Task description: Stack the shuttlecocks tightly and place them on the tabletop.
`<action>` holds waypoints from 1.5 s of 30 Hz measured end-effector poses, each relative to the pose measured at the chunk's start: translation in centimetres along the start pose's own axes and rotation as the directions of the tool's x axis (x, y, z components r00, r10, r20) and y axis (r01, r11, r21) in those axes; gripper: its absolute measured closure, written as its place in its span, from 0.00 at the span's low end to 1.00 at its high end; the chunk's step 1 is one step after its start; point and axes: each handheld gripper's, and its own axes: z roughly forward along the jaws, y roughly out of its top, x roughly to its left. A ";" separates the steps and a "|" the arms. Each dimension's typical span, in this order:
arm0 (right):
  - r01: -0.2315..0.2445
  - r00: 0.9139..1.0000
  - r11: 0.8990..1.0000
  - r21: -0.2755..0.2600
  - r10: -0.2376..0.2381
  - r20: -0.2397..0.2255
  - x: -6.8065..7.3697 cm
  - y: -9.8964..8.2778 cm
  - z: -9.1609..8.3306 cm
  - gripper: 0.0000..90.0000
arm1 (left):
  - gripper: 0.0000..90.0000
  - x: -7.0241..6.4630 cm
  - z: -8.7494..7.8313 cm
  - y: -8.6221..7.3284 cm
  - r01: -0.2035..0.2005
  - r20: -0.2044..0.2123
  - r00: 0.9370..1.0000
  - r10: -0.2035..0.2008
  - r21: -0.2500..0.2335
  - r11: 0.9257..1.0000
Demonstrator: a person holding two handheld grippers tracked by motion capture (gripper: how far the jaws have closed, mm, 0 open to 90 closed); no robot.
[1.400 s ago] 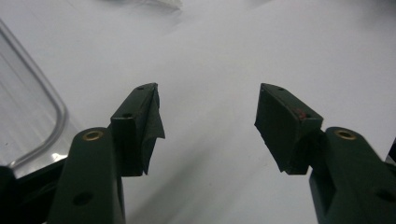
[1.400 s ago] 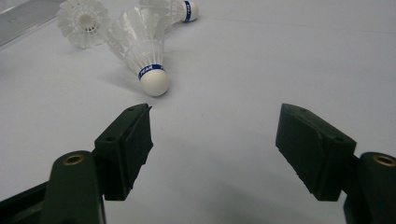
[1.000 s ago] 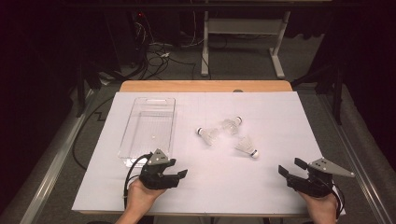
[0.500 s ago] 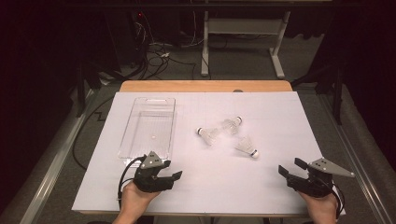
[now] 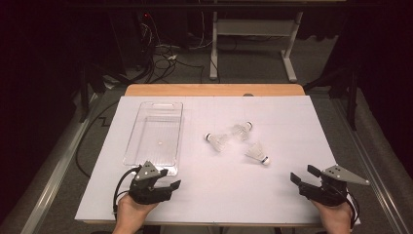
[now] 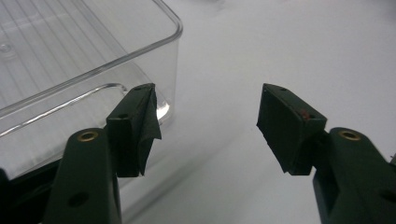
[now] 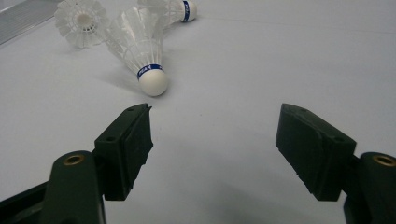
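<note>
High view: at the near edge of the tabletop (image 5: 292, 126), the left gripper (image 5: 168, 186) is seen toward the near left corner and the right gripper (image 5: 303, 176) toward the near right corner, each held in a hand. Both are spread wide with nothing between the jaws, and neither is touching anything. In the left gripper view, the near corner of a clear plastic tray (image 6: 70, 60) is seen just beside the left gripper's (image 6: 208, 126) jaw. In the right gripper view, the nearest shuttlecock (image 7: 140, 51) lies just beyond the right gripper (image 7: 215, 140), cork toward it. Farther toward the middle of the tabletop, two more shuttlecocks (image 5: 229, 135) lie close together.
</note>
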 end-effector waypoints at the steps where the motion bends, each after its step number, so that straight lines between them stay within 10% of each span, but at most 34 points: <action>1: 0.000 1.000 1.000 0.000 0.000 0.000 0.0 0.0 0.0 0.30 | 0.43 0.1 -0.1 0.0 0.001 -0.001 1.000 -0.001 0.000 1.000; 45: 0.000 1.000 1.000 -0.005 0.000 0.007 -0.1 0.0 0.0 0.30 | 0.39 4.2 -4.3 -3.7 0.104 -0.152 0.981 -0.120 -0.109 0.989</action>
